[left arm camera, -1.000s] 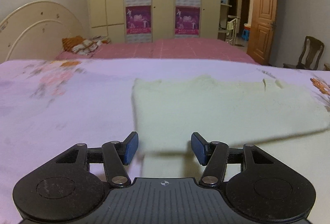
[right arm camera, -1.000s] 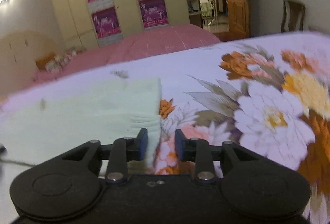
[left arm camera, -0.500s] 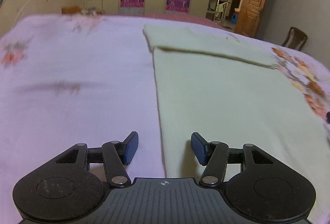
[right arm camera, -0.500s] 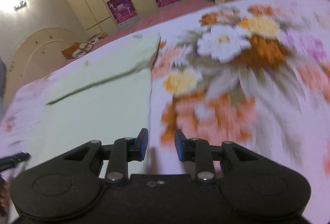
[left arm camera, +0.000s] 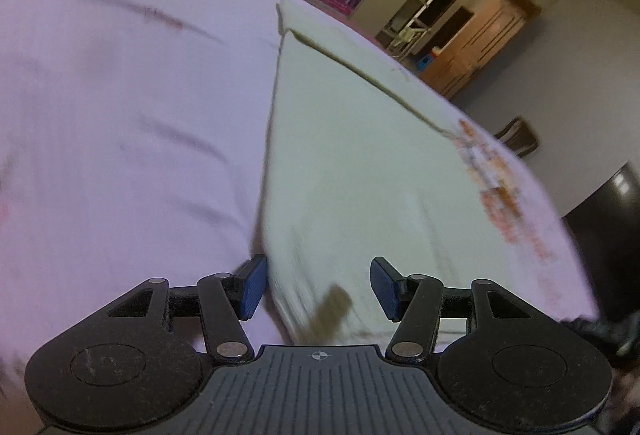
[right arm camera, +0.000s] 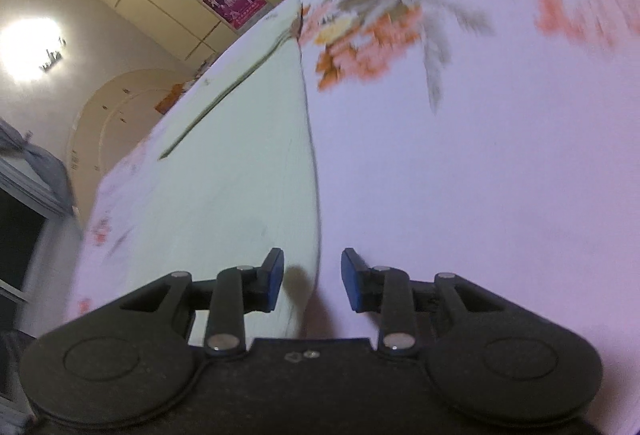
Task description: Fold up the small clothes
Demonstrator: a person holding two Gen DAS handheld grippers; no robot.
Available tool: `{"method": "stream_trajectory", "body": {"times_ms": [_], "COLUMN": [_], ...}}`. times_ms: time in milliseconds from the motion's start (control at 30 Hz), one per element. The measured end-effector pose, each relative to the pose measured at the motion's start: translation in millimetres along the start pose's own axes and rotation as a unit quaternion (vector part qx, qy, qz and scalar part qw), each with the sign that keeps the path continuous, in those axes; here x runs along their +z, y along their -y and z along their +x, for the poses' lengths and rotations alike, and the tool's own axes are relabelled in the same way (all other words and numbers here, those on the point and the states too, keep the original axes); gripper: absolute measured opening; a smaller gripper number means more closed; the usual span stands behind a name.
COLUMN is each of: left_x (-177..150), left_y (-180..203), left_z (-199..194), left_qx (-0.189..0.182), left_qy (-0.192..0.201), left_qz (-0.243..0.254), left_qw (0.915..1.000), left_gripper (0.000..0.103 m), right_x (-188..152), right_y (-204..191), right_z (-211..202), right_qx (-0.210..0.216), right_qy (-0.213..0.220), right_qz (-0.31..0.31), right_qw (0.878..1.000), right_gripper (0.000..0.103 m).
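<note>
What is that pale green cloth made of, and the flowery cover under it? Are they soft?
The pale green cloth looks like soft knitted or fleecy fabric, matte: its near edge shows fine ribbing and the folded layer lies thick. The flowery cover looks like thin, smooth woven cloth, probably cotton, with printed flowers and shallow wrinkles. Motion blur hides the weave, so both are guesses.

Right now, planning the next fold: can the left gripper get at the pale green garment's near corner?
Probably yes: the left gripper is open over the pale green garment, whose near corner lies unobstructed between its fingers.
</note>
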State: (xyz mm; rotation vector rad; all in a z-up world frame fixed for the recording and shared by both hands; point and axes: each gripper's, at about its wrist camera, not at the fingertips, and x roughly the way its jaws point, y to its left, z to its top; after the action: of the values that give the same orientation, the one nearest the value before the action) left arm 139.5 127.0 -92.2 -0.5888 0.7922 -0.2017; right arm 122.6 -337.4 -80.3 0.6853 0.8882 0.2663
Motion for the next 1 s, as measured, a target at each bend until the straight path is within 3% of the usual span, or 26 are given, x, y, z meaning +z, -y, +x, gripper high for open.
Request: {"method": "stream_trajectory", "body": {"times_ms": [167, 367, 400, 433, 467, 633, 733, 833, 1000], "left_x": [-15, -12, -10, -10, -10, -9, -12, -13, -3], "left_y": [-17, -16, -14, -12, -11, 0, -15, -16, -9], "left_z": [2, 24, 26, 28, 30, 8, 28, 29, 25], "left_qx": [-0.056, -0.079, -0.078, -0.075, -0.073, -0.095, -0.030, -0.043, -0.073], "left_qy": [0.003, 0.002, 0.002, 0.003, 0.001, 0.060, 0.007, 0.014, 0.039], "left_qz": [-0.080, -0.084, -0.081, -0.076, -0.073, -0.059, -0.058, -0.084, -0.116], "left_qw": [0.9952, 0.9933, 0.9936, 0.9942, 0.9946, 0.9919, 0.9978, 0.9954, 0.9898], "left_gripper": [0.056, 0.056, 0.048, 0.028, 0.004, 0.004, 0.004, 0.004, 0.004], "right_x": [-16, -7, -5, -4, -3, 0, 3, 3, 13], "right_y": [6, 7, 3, -2, -10, -33, -31, -15, -28], "right_z": [2, 24, 27, 29, 31, 5, 1, 29, 16], "right_qx": [0.049, 0.074, 0.072, 0.060, 0.040, 0.039, 0.043, -0.005, 0.022], "right_qy": [-0.005, -0.008, -0.012, -0.015, -0.015, 0.029, 0.040, -0.013, 0.029], "right_qz": [0.046, 0.073, 0.063, 0.046, 0.019, -0.036, -0.047, -0.021, -0.024], "right_qw": [0.998, 0.995, 0.995, 0.997, 0.999, 0.998, 0.997, 1.000, 0.999], "right_gripper": [0.032, 0.029, 0.028, 0.021, 0.008, 0.005, 0.005, 0.005, 0.005]}}
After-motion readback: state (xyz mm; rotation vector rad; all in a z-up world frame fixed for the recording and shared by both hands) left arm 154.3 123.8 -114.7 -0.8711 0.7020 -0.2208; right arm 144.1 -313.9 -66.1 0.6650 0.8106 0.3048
